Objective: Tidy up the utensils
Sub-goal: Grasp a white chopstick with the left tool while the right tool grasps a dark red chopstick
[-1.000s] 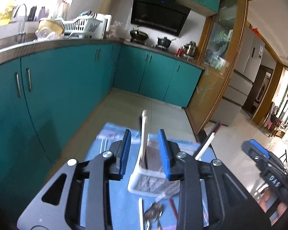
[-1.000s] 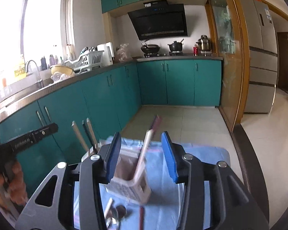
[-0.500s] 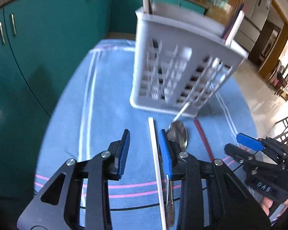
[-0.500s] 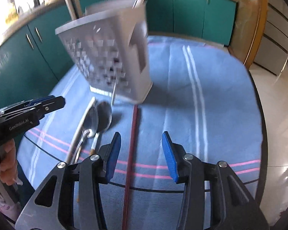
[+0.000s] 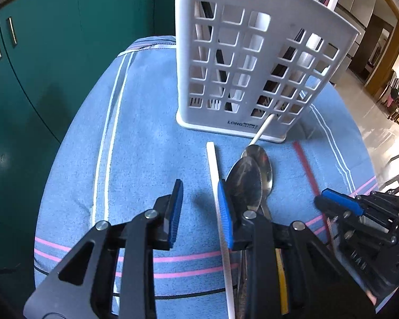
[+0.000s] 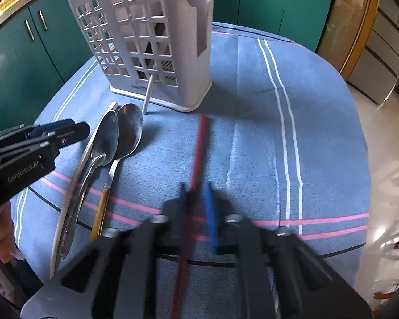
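Left wrist view. Left gripper (image 5: 199,207) low over the blue striped tablecloth (image 5: 141,159), jaws spread wide, nothing between the pads. The white chopstick (image 5: 217,199) lies along the inner face of the right-hand blue pad, touching or just beside it; cannot tell which. Two metal spoons (image 5: 252,178) lie overlapped just right of that pad, bowls toward the basket. White slotted utensil basket (image 5: 252,61) stands upright toward the far edge of the table, with dark and white sticks inside. One white stick (image 5: 263,129) pokes out through a low slot and slants down toward the spoons. A red chopstick (image 5: 306,167) lies further right on the cloth. Right gripper (image 5: 340,203) sits at the right edge of the table, over the near end of that red stick.

Right wrist view. Right gripper (image 6: 196,207) blurred, its blue pads drawn in narrow about the red chopstick (image 6: 199,146). The left pad looks to touch the stick and the right pad stands a little off it; cannot tell whether it is truly clamped. The stick runs from between the pads out toward the basket (image 6: 157,40). Spoons (image 6: 119,135) lie left of it, one with a yellow handle, and the white chopstick (image 6: 69,196) beyond them. Left gripper (image 6: 55,133) enters from the left edge. Teal cabinets (image 6: 266,2) behind the table.
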Action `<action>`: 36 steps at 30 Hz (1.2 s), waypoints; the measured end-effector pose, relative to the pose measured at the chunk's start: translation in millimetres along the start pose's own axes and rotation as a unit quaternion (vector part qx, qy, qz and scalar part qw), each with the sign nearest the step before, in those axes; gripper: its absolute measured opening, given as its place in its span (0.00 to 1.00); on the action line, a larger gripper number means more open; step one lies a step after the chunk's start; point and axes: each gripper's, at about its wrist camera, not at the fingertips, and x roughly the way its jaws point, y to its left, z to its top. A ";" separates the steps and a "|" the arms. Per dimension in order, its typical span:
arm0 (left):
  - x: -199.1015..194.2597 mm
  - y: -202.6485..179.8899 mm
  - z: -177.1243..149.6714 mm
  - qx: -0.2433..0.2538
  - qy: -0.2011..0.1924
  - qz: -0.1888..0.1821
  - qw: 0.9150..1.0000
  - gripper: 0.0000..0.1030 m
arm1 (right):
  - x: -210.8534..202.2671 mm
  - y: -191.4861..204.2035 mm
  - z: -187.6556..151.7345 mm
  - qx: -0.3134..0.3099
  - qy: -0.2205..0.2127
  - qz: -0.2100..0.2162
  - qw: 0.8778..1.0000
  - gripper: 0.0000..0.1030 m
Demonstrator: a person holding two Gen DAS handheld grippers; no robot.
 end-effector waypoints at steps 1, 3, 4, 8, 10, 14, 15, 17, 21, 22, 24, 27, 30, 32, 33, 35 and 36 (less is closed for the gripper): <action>0.9 0.2 -0.8 0.000 0.001 0.000 1.000 0.26 | -0.4 -3.0 -0.2 0.005 0.000 0.002 1.000 0.07; 0.4 0.9 -3.2 0.001 0.003 0.001 1.000 0.26 | -2.6 -8.9 -1.4 0.019 -0.001 0.000 1.000 0.06; 1.4 1.1 -3.6 0.001 0.004 0.002 1.000 0.26 | -3.6 -11.9 -1.8 0.025 0.000 -0.001 1.000 0.06; 5.2 0.6 -5.7 0.006 0.002 0.002 1.000 0.26 | -3.6 -19.7 -0.7 0.033 0.003 0.004 0.999 0.06; 6.4 -3.3 -6.0 0.010 0.005 -0.003 1.000 0.25 | -5.8 -17.2 -1.4 0.030 0.003 0.007 1.000 0.06; 6.5 -16.1 -10.0 0.037 0.008 -0.008 0.999 0.26 | -7.0 -10.9 -3.8 0.024 0.005 0.019 1.000 0.06; 6.1 -16.1 -9.6 0.036 0.009 -0.011 0.999 0.26 | -9.9 -7.5 -7.4 0.024 0.005 0.019 1.000 0.06; 6.3 -9.7 -6.4 0.026 0.010 -0.003 1.000 0.25 | -10.5 -5.7 -9.0 0.023 0.005 0.018 1.000 0.06; 5.9 3.1 -2.6 0.017 0.014 0.025 0.999 0.25 | -13.1 -7.3 -11.7 0.029 0.006 0.017 0.999 0.06; 5.7 6.8 -2.1 0.014 0.014 0.030 0.999 0.25 | -13.4 -8.4 -12.4 0.032 0.006 0.018 0.999 0.07; 4.1 11.7 -2.5 0.007 0.013 0.022 1.000 0.25 | -13.3 -10.3 -12.6 0.035 0.006 0.021 0.999 0.07; 4.9 13.8 -0.1 0.005 0.013 0.022 1.000 0.25 | -11.8 -13.2 -11.4 0.037 0.005 0.019 0.999 0.09; 9.4 14.1 7.7 0.003 0.010 0.022 1.000 0.25 | -9.7 -13.7 -5.5 0.038 -0.001 0.014 0.999 0.20; 15.5 13.5 13.2 0.003 0.014 0.027 1.000 0.25 | -6.8 -14.9 2.1 0.037 -0.004 0.011 0.999 0.22; 16.6 12.6 14.7 0.004 0.012 0.029 0.999 0.25 | -4.8 -15.6 5.9 0.037 -0.005 0.010 0.999 0.23; 20.5 11.8 19.5 0.007 0.012 0.035 0.999 0.25 | 1.6 -17.0 13.7 0.038 -0.003 0.010 0.999 0.25; 21.9 11.0 21.4 0.007 0.013 0.037 0.999 0.25 | 3.1 -17.9 15.9 0.038 -0.002 0.010 0.999 0.26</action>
